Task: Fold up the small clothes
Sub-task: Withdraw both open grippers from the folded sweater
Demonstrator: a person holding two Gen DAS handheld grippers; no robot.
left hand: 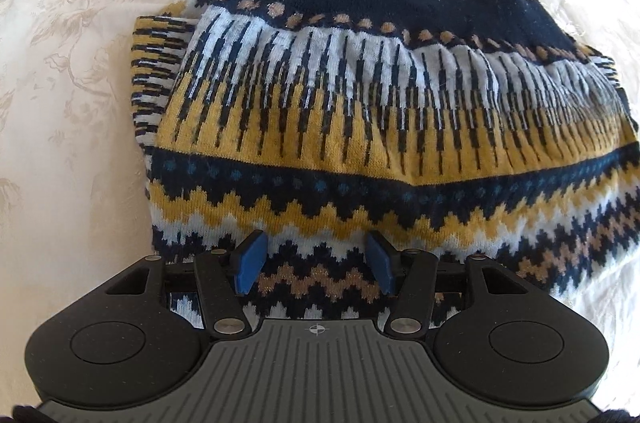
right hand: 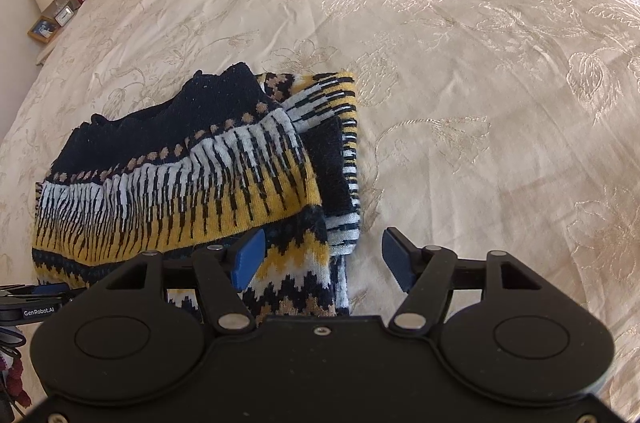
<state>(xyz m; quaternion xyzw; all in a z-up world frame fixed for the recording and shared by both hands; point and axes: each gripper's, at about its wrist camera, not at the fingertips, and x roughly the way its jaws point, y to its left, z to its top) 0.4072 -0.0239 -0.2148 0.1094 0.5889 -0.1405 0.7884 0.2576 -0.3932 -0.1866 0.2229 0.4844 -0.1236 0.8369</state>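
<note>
- A navy, mustard and white patterned knitted sweater [left hand: 360,127] lies folded on the cream embroidered bedspread [right hand: 460,71], its navy hem farthest from both cameras.
- The left gripper [left hand: 316,263] hovers over the sweater's near edge, jaws released; whether the pads touch the knit is unclear.
- The right gripper [right hand: 324,259] has its jaws spread wide, straddling the sweater's right edge.

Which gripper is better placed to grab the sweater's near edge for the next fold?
Left, probably. The left gripper is open directly over the sweater, knit between its fingers. The right gripper straddles the sweater's right edge, half over the bedspread.
</note>
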